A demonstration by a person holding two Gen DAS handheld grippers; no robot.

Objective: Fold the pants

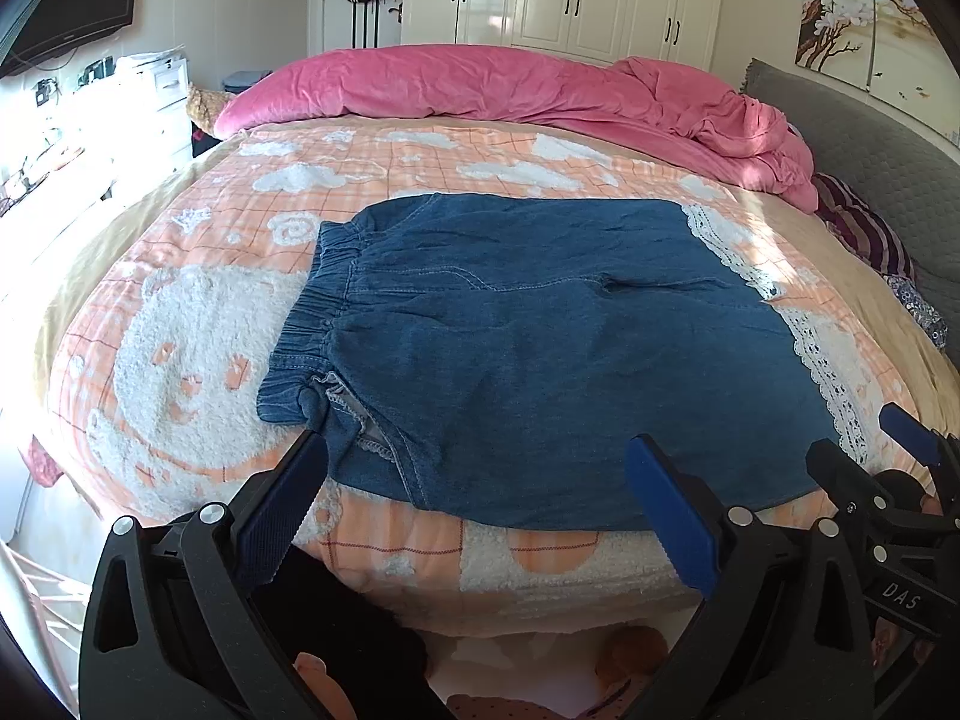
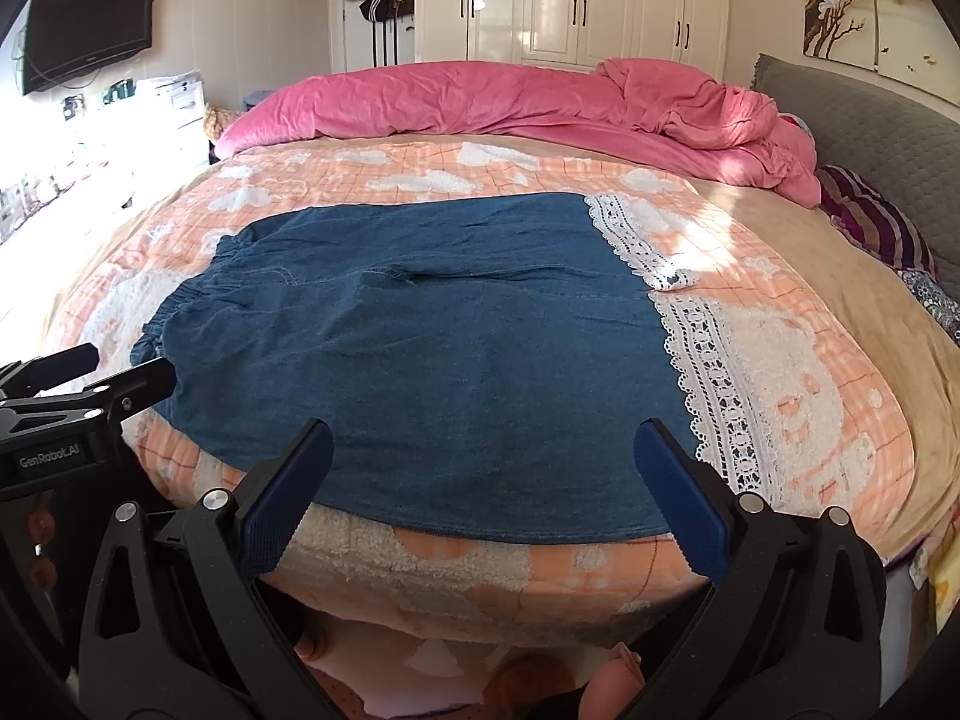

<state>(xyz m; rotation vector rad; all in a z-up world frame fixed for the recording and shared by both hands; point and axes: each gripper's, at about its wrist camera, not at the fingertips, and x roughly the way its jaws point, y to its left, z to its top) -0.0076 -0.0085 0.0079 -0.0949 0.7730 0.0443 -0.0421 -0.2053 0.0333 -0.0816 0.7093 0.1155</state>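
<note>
My left gripper [image 1: 480,492] hangs spread wide, empty, at the near edge of the bed w/ the peach checked fleece blanket [image 1: 180,312]. The blue denim pants [image 1: 540,348] lie flat just ahead, long axis left-right: gathered elastic waistband [image 1: 318,312] to the left, nearest my left gripper, white lace hem trim [image 2: 708,360] to the right. My right gripper [image 2: 486,480] is also spread, empty, closer to the lace end. Soft denim, prob. drapes easily

Left window glare, fisheye-curved edges, sharp
</note>
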